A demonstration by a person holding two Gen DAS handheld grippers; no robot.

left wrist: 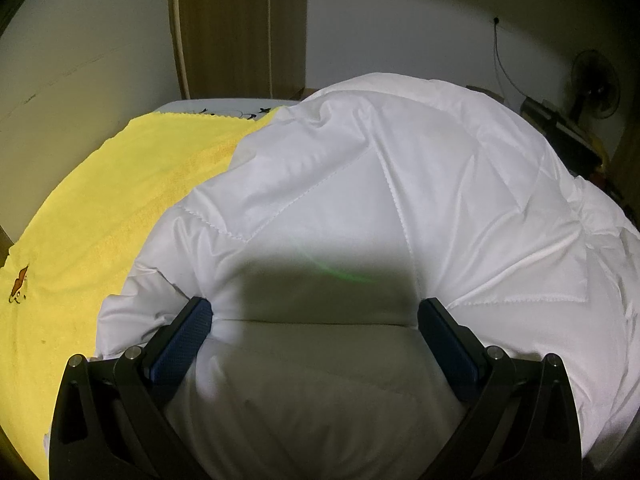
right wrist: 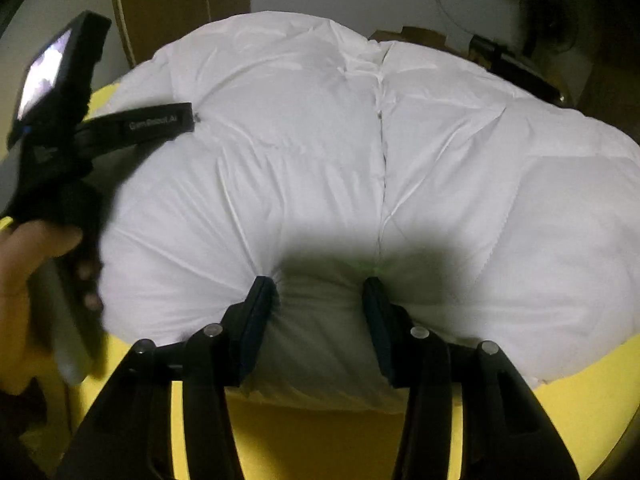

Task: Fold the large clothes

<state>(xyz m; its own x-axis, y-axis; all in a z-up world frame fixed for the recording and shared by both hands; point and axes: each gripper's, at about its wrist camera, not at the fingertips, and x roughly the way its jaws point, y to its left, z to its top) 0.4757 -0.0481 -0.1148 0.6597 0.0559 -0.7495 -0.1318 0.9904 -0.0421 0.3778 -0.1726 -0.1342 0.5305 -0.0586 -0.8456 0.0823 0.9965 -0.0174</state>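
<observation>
White quilted duvet (left wrist: 400,184) lies bunched on the yellow towel (left wrist: 92,216) that covers the bed. From the left wrist view it fills centre to 3 o'clock, with the towel exposed from 8 to 11.

Left gripper (left wrist: 314,312): jaws spread wide, thick folded edge of the duvet sits between the blue pads (left wrist: 180,344). Fabric dimples at the pad on the 9 o'clock side, so there is contact, but the gap looks too wide for a firm pinch. Judgement: it is either closing on the edge or just letting go; can't tell which.

Right gripper (right wrist: 320,292): jaws partly closed, pinching a gathered bundle of the near edge. Creases radiate from both fingertips, so it's a real clamp. Likely grabbed at the edge to carry a full layer over in one fold.

In the right wrist view the left gripper's body shows at 9–10 o'clock in the person's hand (right wrist: 28,268), reaching onto the duvet's left side. Both grips sit along the same near hem, presumably to keep the fold line straight.

Wall fan (left wrist: 592,88) at 2 o'clock, well apart.
</observation>
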